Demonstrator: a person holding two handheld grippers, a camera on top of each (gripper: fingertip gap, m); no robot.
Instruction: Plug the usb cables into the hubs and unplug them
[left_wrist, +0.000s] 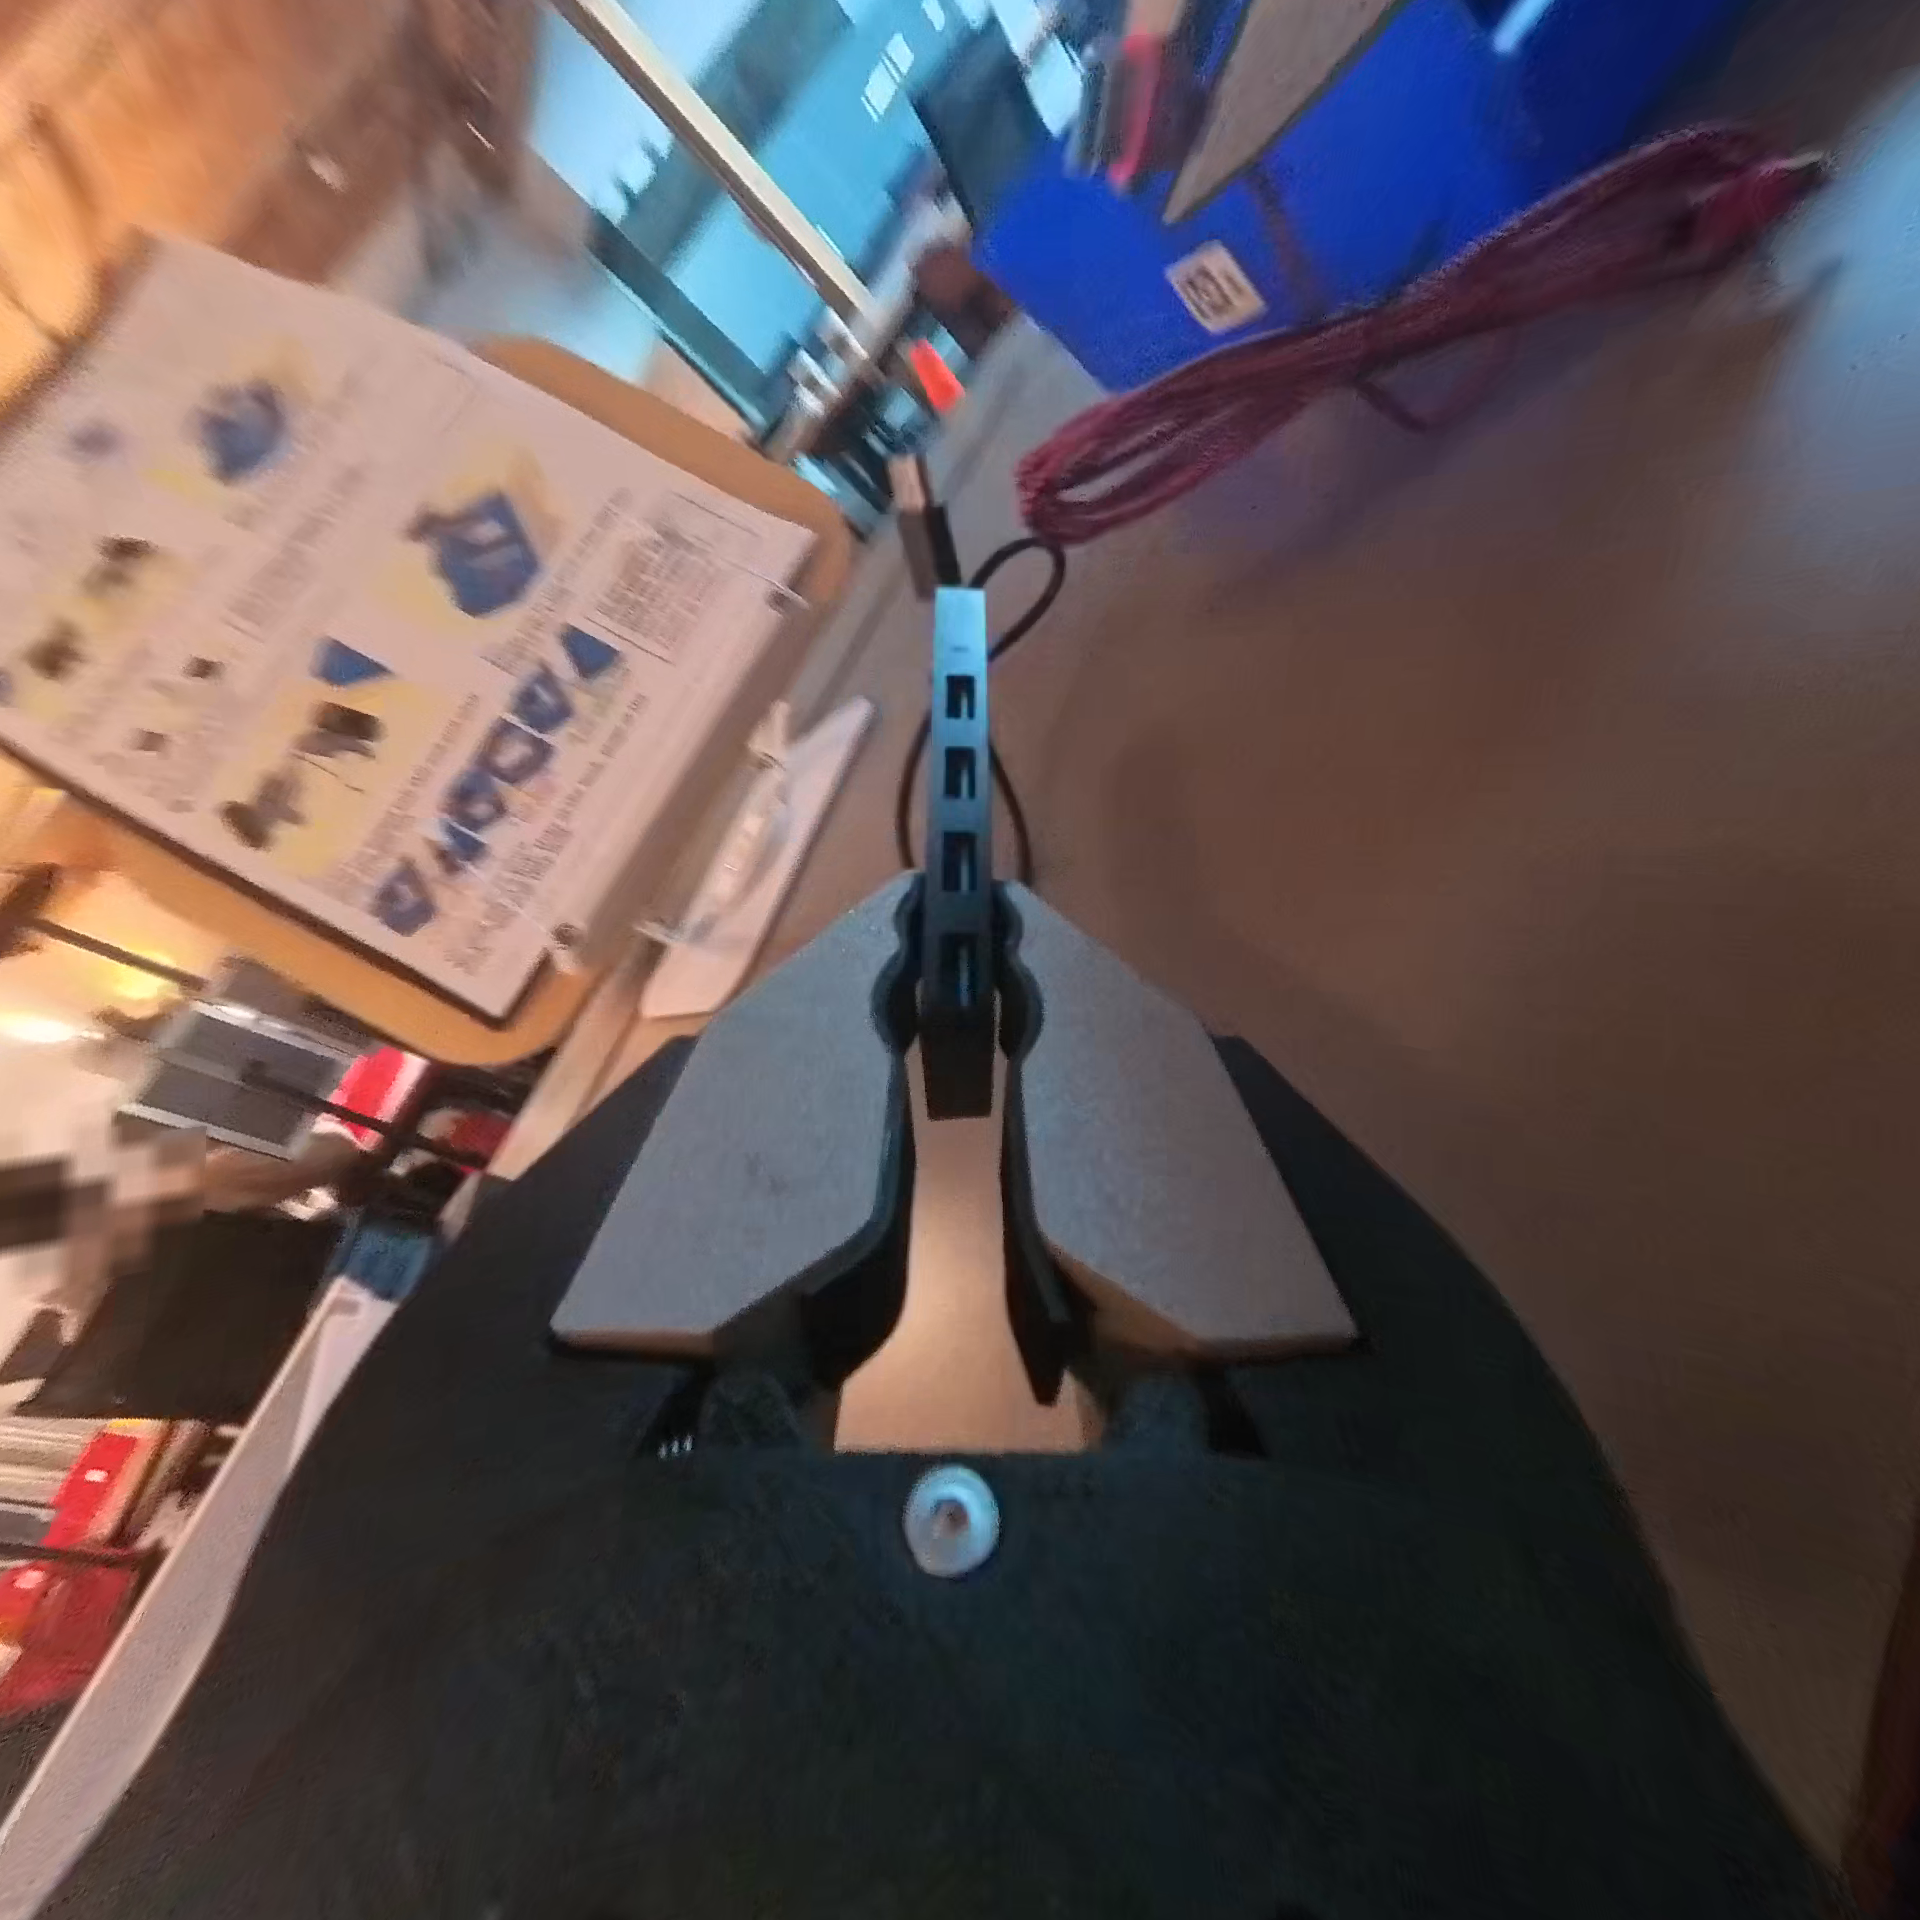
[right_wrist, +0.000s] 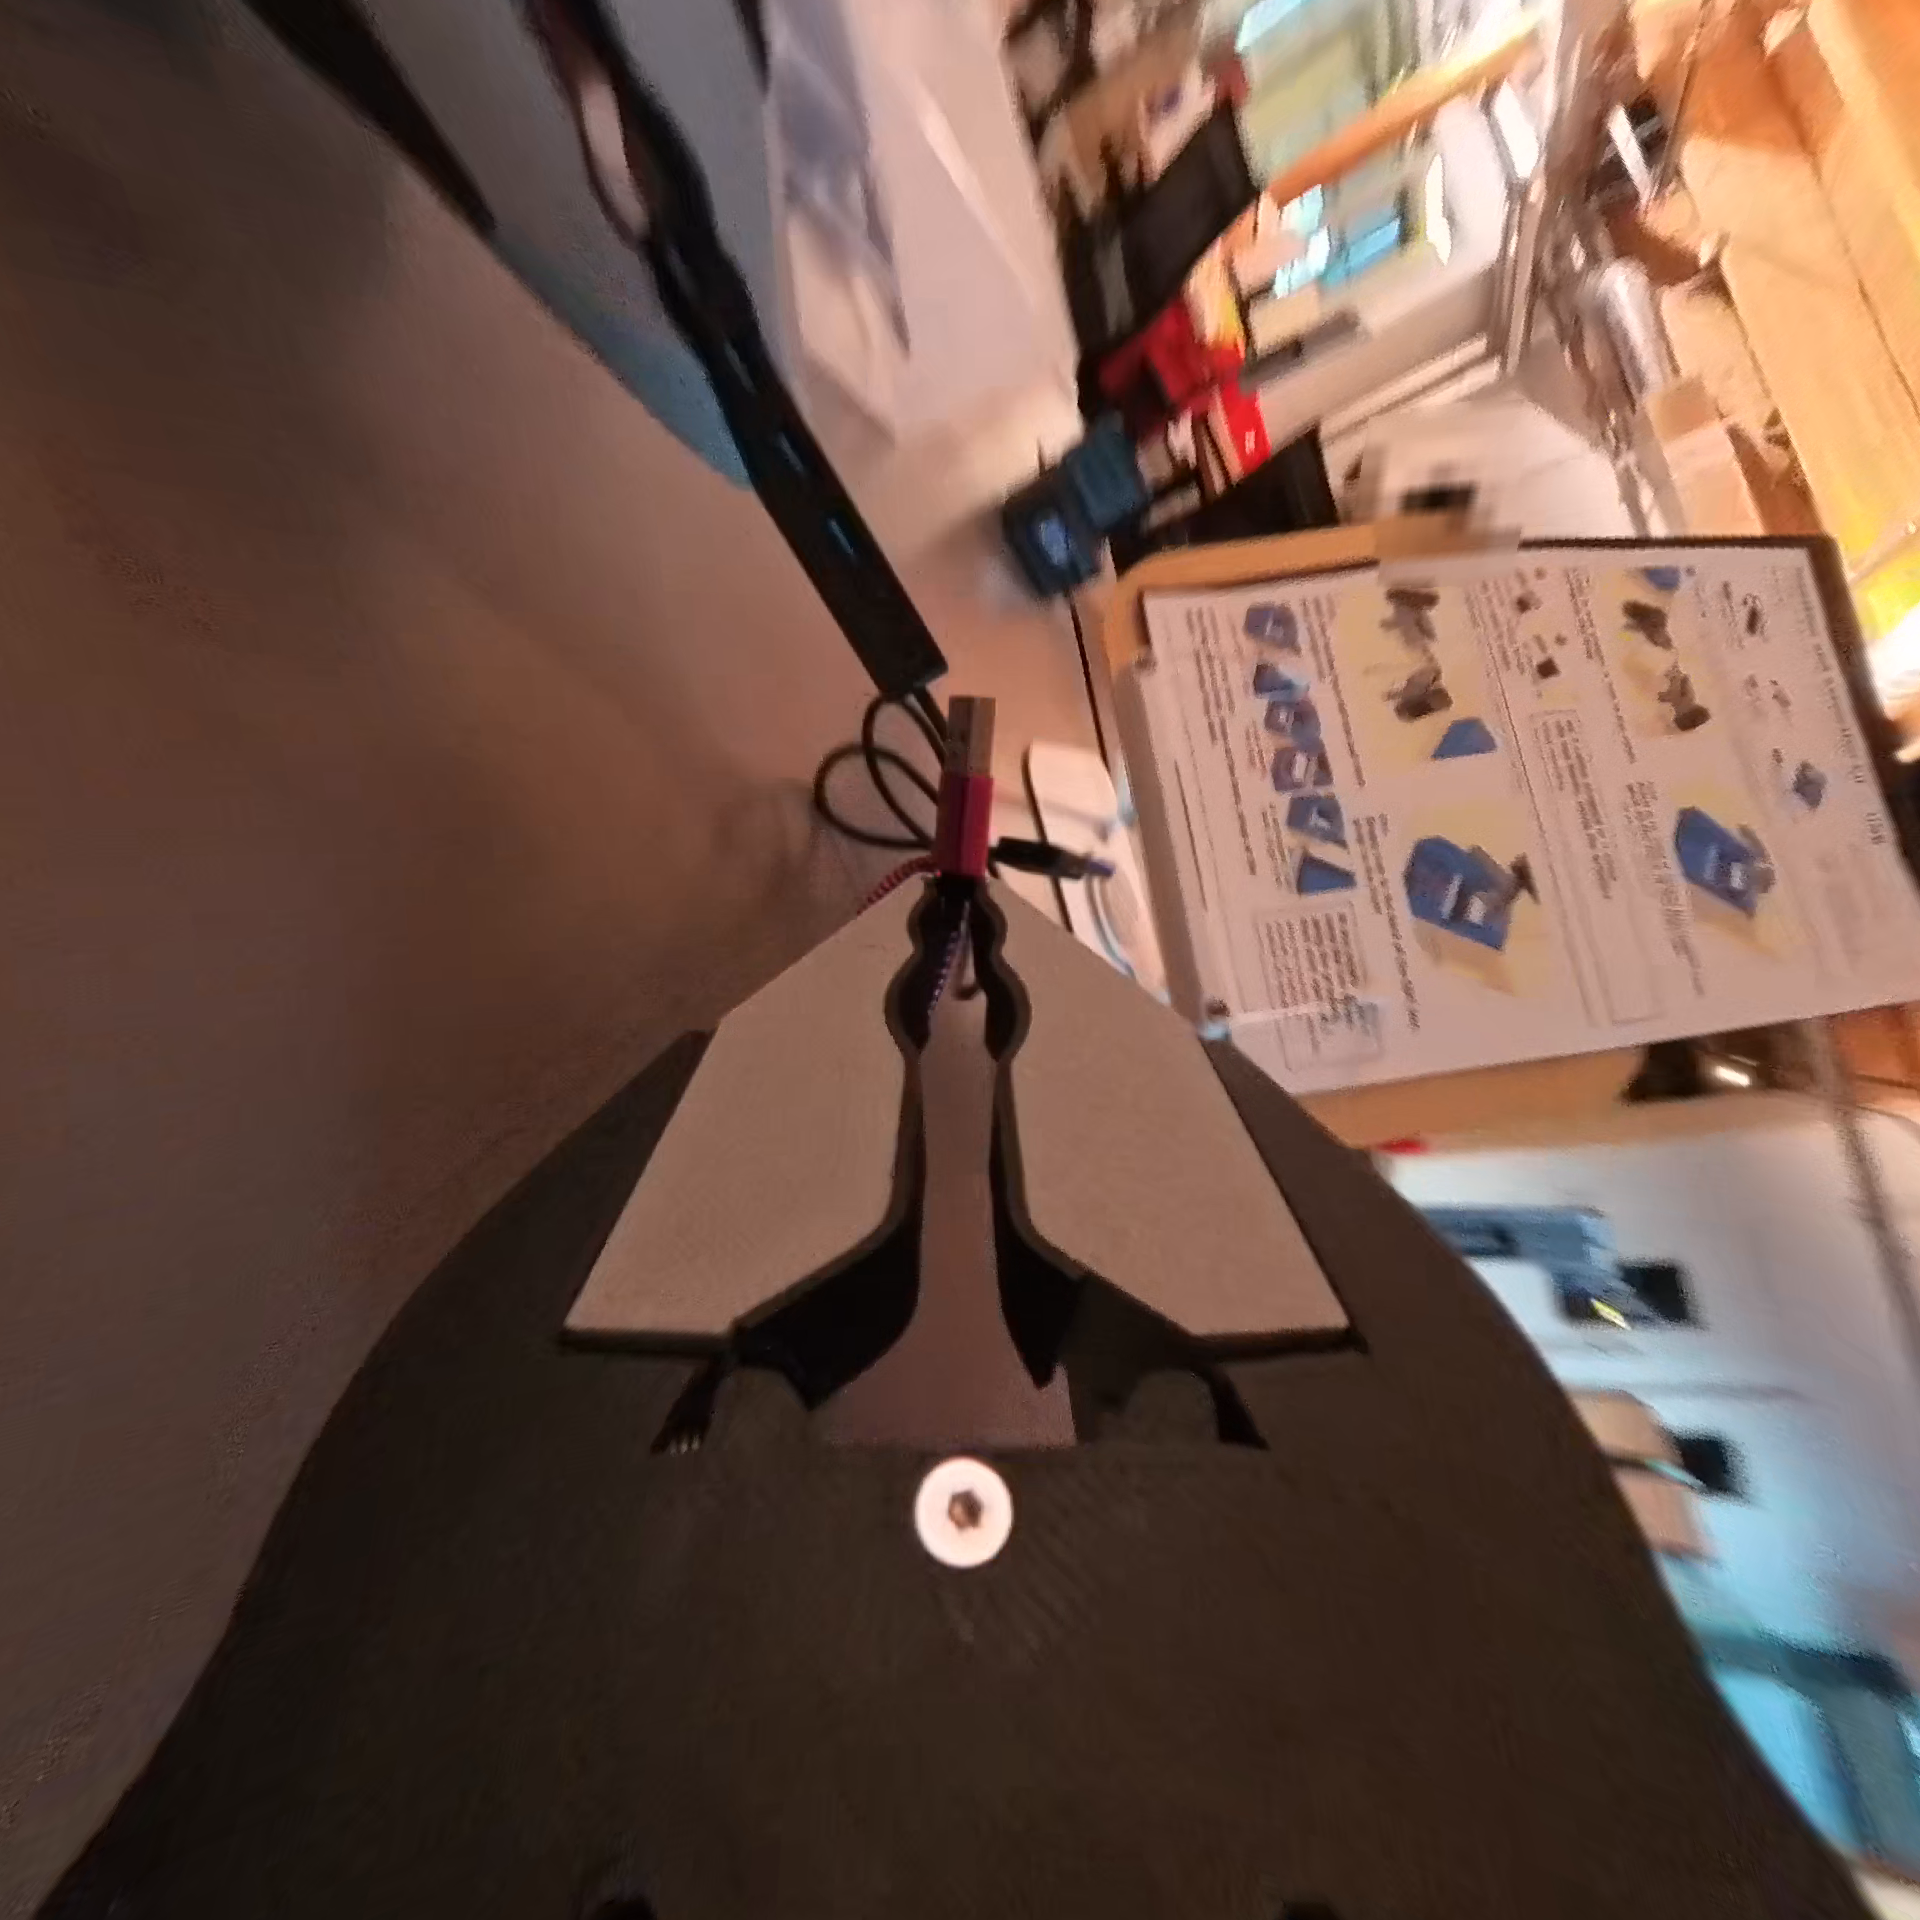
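My left gripper (left_wrist: 956, 956) is shut on a slim dark grey USB hub (left_wrist: 961, 748) with several empty ports in a row. The hub sticks out forward past the fingertips, and its thin black cable (left_wrist: 1023, 582) loops behind it. My right gripper (right_wrist: 954, 914) is shut on the red braided USB cable (right_wrist: 964, 805) just behind its red plug, whose metal end points forward. The hub also shows in the right wrist view (right_wrist: 821, 509), slanting up to the left just beyond the plug tip. The plug and hub are apart.
A coiled bundle of red cable (left_wrist: 1351, 353) lies on the brown table (left_wrist: 1455, 935). An instruction sheet on a wooden board (left_wrist: 343, 623) stands at the table's edge, also in the right wrist view (right_wrist: 1507, 810). A blue bin (left_wrist: 1299, 208) stands behind. Both views are blurred.
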